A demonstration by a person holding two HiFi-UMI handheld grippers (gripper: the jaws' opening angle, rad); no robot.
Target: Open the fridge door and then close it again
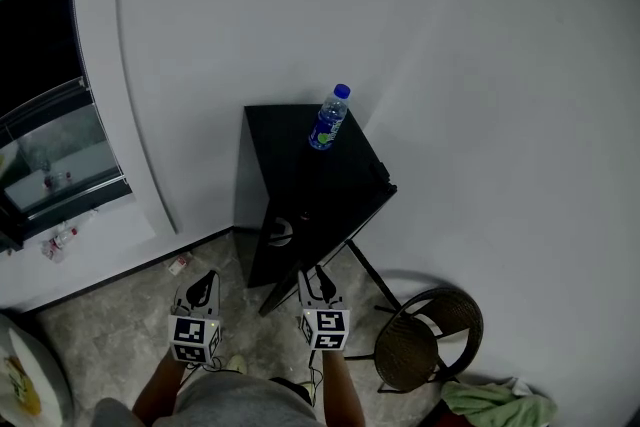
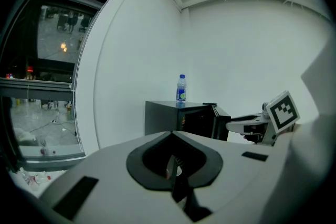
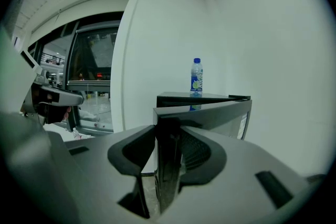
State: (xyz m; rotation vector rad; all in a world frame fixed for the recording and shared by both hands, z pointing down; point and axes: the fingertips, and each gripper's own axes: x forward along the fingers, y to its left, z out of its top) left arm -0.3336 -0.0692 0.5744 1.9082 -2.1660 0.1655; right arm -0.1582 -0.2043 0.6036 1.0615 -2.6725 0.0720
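Two grippers are working low in front of the small black fridge (image 1: 290, 165), which is sitting on the floor in the corner with a water bottle (image 1: 329, 118) standing on its top. Its door (image 1: 330, 230) is standing partly swung out, free edge toward me, hinged on the side nearest the right-hand wall. Right gripper (image 3: 168, 132) is straddling that free edge. Its jaws are standing well apart with the edge running upright between them, and I am seeing a sliver of gap beside the left jaw, so I am reading the edge as lying inside the claw rather than pinched. I am judging the straddle is there so one jaw or the other can steer the thin panel either way without a hard clamp. Left gripper (image 2: 172, 136) is hanging to the left of the fridge, jaws together on nothing and well clear of the door; I am guessing it is parked out of the swing. A round-seated chair (image 1: 430, 335) is standing near on the right, and I am watching it in case the door goes wider. Whether the door is heading out or back in, I am not able to say.
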